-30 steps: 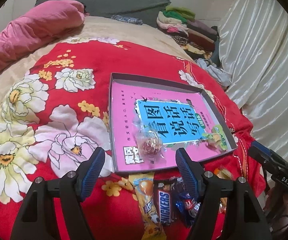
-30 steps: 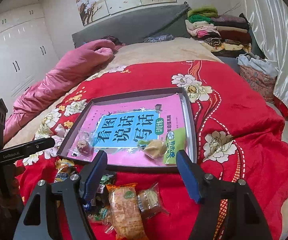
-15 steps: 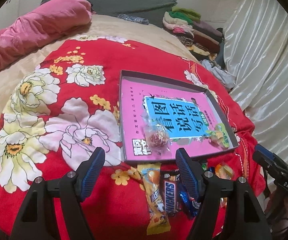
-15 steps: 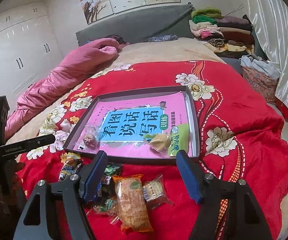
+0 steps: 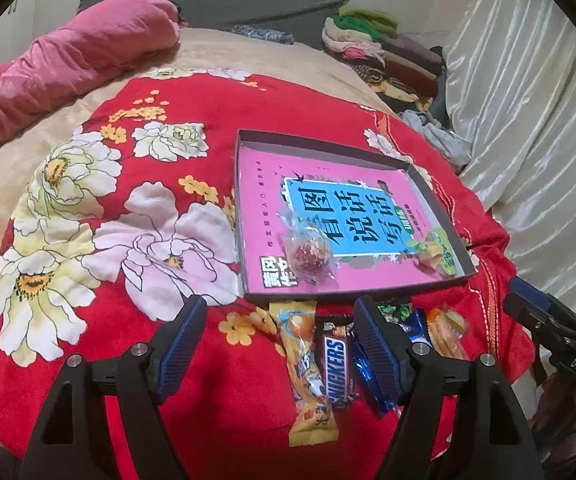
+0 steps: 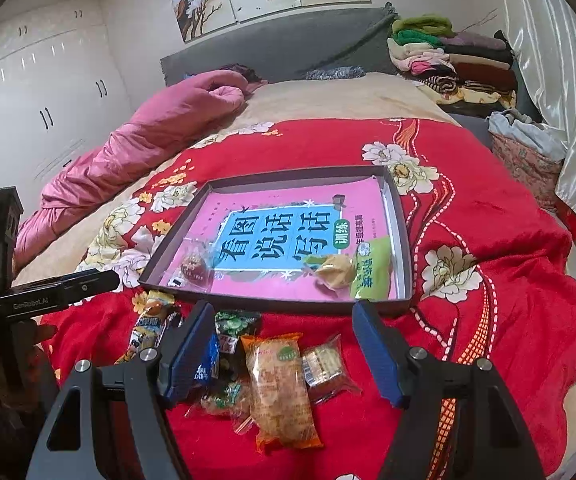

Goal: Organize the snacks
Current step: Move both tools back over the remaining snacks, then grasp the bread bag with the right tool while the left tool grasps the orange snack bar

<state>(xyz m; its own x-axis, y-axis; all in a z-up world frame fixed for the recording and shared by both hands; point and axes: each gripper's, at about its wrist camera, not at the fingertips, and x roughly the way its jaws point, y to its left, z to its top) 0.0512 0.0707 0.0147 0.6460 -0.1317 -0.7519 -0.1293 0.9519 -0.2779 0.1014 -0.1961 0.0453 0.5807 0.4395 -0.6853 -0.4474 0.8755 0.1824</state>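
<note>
A shallow dark tray with a pink book inside lies on the red floral blanket. In it sit a clear-wrapped red candy and a yellow wrapped snack. Loose snacks lie in front of the tray: an orange packet, a Snickers bar, a blue wrapper, an orange pastry pack, a clear-wrapped biscuit and a green candy. My left gripper is open, above the blanket before the packets. My right gripper is open above the pastry pack.
A pink quilt lies along the bed's left side. Folded clothes are stacked at the headboard's right. White curtains hang on the right. The bed's edge drops off beyond the blanket on the right.
Both grippers have drawn back and up from the tray, so more of the loose snacks in front of it shows. Both stay open and empty.
</note>
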